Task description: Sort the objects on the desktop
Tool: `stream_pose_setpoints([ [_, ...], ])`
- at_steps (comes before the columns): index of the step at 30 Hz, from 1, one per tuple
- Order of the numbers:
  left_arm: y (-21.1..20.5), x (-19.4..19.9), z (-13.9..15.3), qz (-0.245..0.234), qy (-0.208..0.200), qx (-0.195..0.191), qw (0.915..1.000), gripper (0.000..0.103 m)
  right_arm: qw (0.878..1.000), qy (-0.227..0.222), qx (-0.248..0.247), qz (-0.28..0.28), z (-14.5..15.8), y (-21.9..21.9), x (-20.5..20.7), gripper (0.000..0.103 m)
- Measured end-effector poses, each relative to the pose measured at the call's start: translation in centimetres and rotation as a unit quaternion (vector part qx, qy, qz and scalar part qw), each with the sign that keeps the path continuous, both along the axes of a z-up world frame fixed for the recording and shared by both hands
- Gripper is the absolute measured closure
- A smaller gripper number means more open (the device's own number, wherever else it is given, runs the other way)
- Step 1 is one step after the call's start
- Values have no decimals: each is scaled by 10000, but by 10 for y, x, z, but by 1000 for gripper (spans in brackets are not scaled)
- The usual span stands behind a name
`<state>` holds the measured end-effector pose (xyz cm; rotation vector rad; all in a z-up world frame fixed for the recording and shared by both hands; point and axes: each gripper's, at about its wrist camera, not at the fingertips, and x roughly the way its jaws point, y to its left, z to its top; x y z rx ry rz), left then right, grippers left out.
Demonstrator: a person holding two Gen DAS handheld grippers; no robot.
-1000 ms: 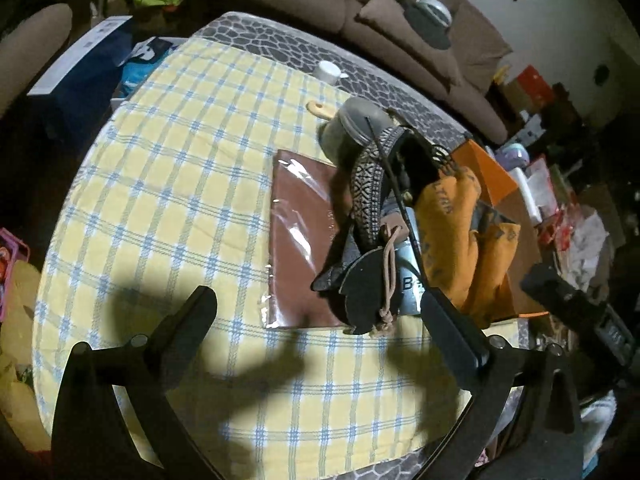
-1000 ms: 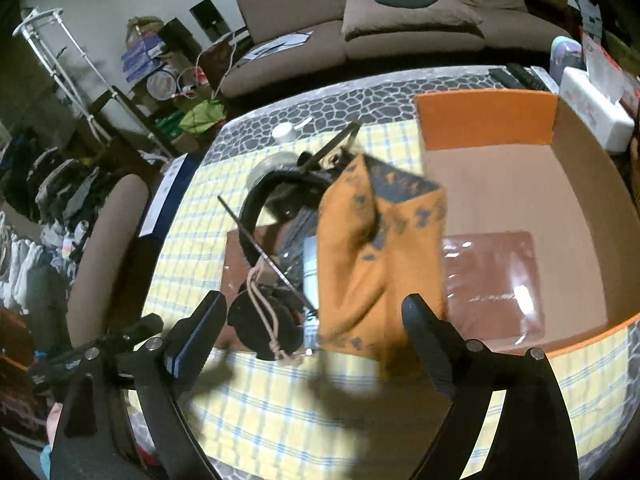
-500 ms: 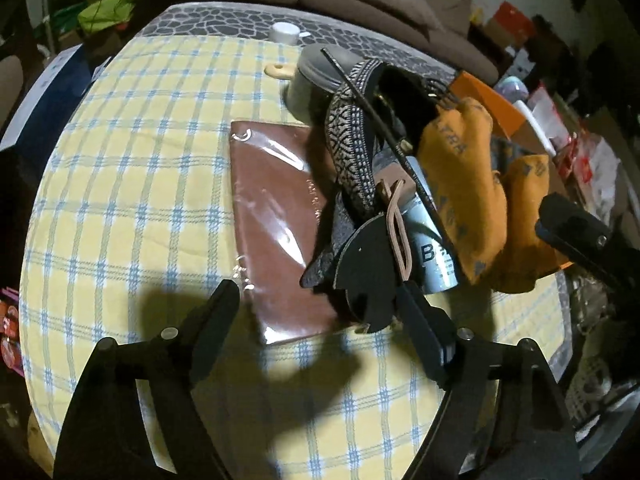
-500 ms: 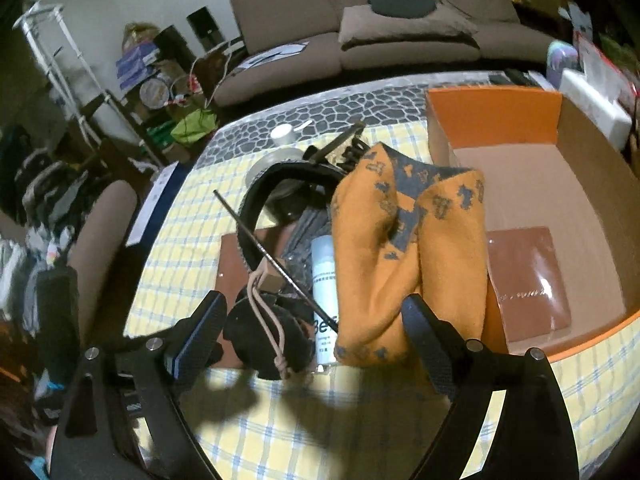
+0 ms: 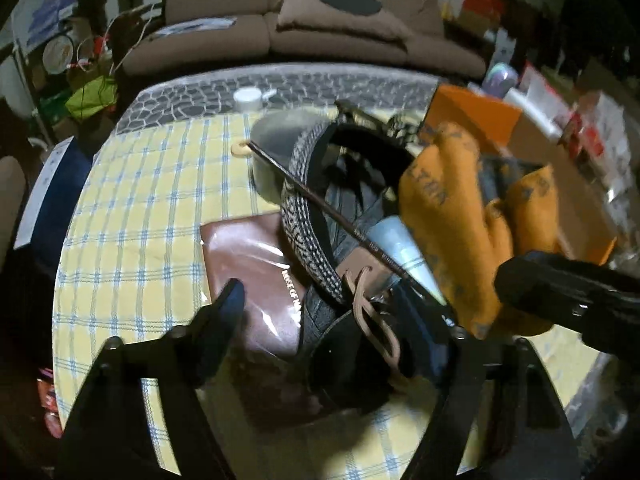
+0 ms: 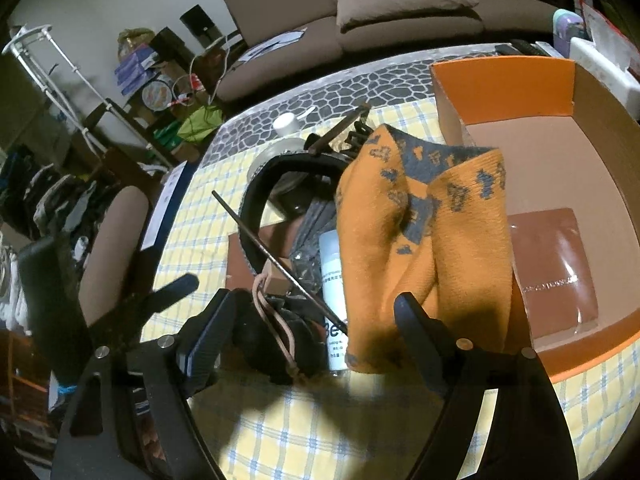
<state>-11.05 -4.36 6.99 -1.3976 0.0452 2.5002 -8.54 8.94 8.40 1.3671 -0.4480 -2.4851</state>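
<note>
Two grippers are in play, and both sets of fingers stand wide with nothing between them. Starting at the left: the left gripper [image 5: 340,320] reaches low over the brown pouch [image 5: 260,264], which lies flat on the counter [image 5: 132,216] in its clear wrap, half buried under the pile. One finger sits over the pouch, the other is tucked behind the black disc [image 5: 352,360] with the tan cord [image 5: 372,316]; that looks like a line-up on the disc, though I can't tell if anything is touched yet. Moving right, the patterned strap [image 5: 300,196] loops up across a grey tin [image 5: 280,148], a thin dark rod [image 5: 320,208] lies slantwise over it all, and a white tube [image 6: 334,280] pokes out beneath.

Next along, the orange knit cloth [image 6: 424,248] droops over the pile and leans against the orange box [image 6: 500,80], probably next to go in. The right gripper [image 6: 312,336] hovers just short of it, one finger near the disc, one at the cloth's lower edge. Inside the box a second brown pouch [image 6: 552,272] is already lying flat, so the sorting is begun but far from finished.

The counter wears a yellow checked cloth over a pebble-pattern top; behind it sits a brown sofa [image 6: 400,8], cluttered shelves to the left, dim light all round
</note>
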Motion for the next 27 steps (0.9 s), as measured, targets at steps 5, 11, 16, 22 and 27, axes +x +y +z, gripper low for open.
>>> stream_pose_setpoints([
  [5,10,-2,-16,-134,-249,-51,9996,64,10000,-42,54,-38,-5,6,-4,19],
  [11,8,-4,-22,-104,-425,320,9985,81,9999,-92,-45,-90,-7,11,-4,20],
  [16,-9,-9,-21,26,-639,1089,9920,91,9999,-81,-36,-73,-5,14,-1,20],
  [22,-45,-2,10,124,-593,2425,9682,98,9996,-74,-245,-91,-2,17,0,20],
  [27,-53,1,18,152,-608,2573,9643,99,9995,-37,-291,-80,1,16,4,20],
])
